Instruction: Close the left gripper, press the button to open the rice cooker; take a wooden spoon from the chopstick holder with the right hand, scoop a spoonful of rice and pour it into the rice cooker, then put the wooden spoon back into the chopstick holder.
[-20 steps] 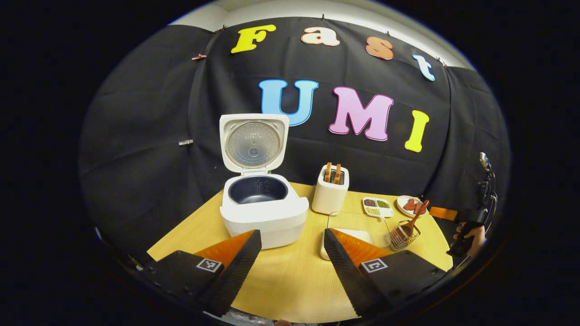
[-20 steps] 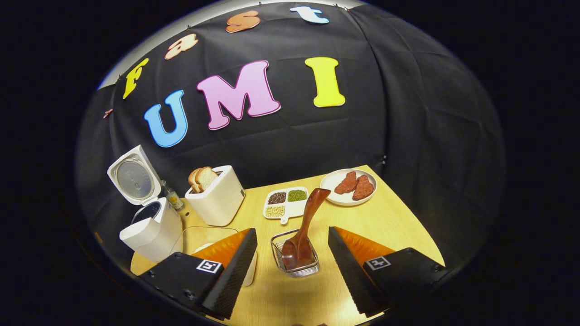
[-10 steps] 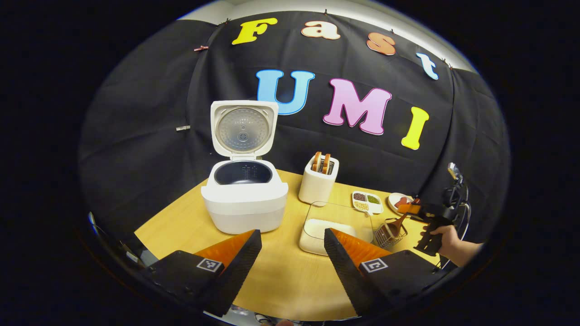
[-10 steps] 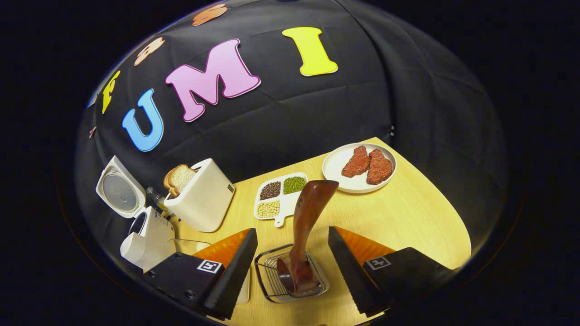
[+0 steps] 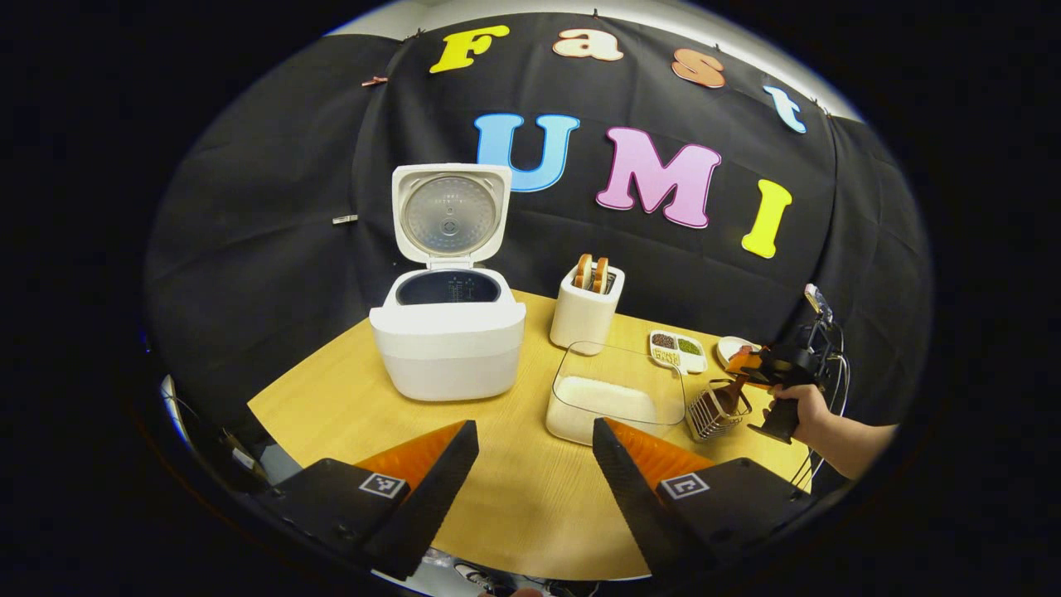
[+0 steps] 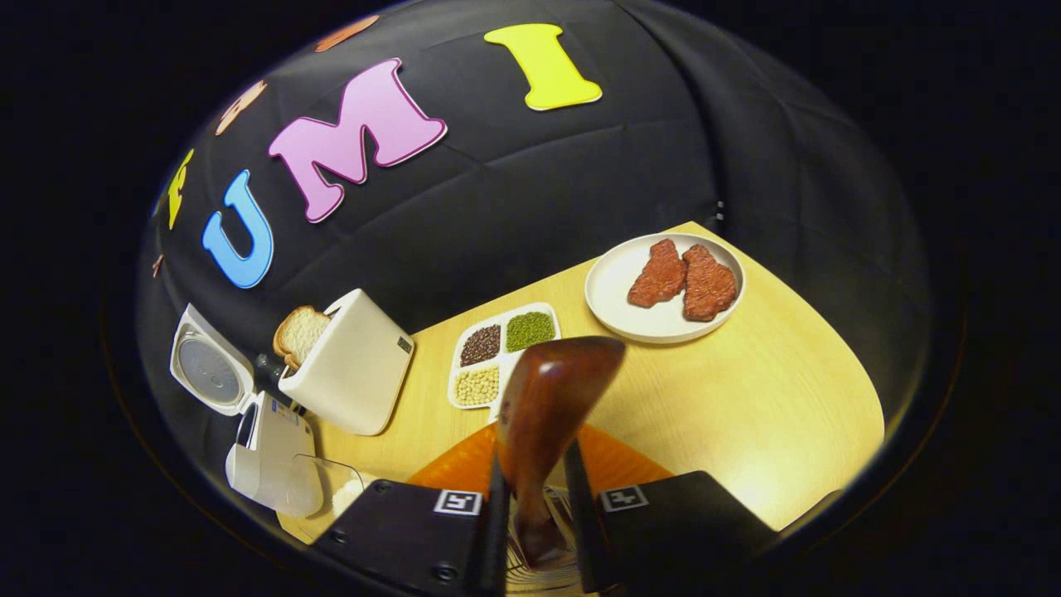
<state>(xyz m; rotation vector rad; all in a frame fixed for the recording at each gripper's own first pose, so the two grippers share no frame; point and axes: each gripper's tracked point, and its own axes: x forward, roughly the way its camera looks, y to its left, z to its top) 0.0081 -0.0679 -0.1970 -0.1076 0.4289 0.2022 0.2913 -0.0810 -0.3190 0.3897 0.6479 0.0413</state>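
Observation:
The white rice cooker [image 5: 448, 340] stands open with its lid [image 5: 449, 214] upright and a dark, bare pot inside. My left gripper [image 5: 535, 429] hangs open over the table's near edge, well short of the cooker. A clear container of white rice [image 5: 617, 396] sits right of the cooker. Beside it is the wire chopstick holder [image 5: 717, 409]. The right gripper [image 5: 767, 367] and a hand are above the holder. In the right gripper view, my right gripper [image 6: 535, 468] is shut on the brown wooden spoon [image 6: 554, 398], whose bowl stands in the holder [image 6: 539, 572].
A white toaster [image 5: 585, 315] with bread slices stands behind the rice container. A sectioned dish of beans [image 6: 500, 355] and a white plate [image 6: 617, 311] with two red meat pieces lie beyond the spoon. The cooker [image 6: 265, 439] and toaster [image 6: 352, 369] are far left there.
The right gripper came down over the holder and shut on the spoon's handle. The left gripper drew back from the cooker, which now looks smaller and farther off.

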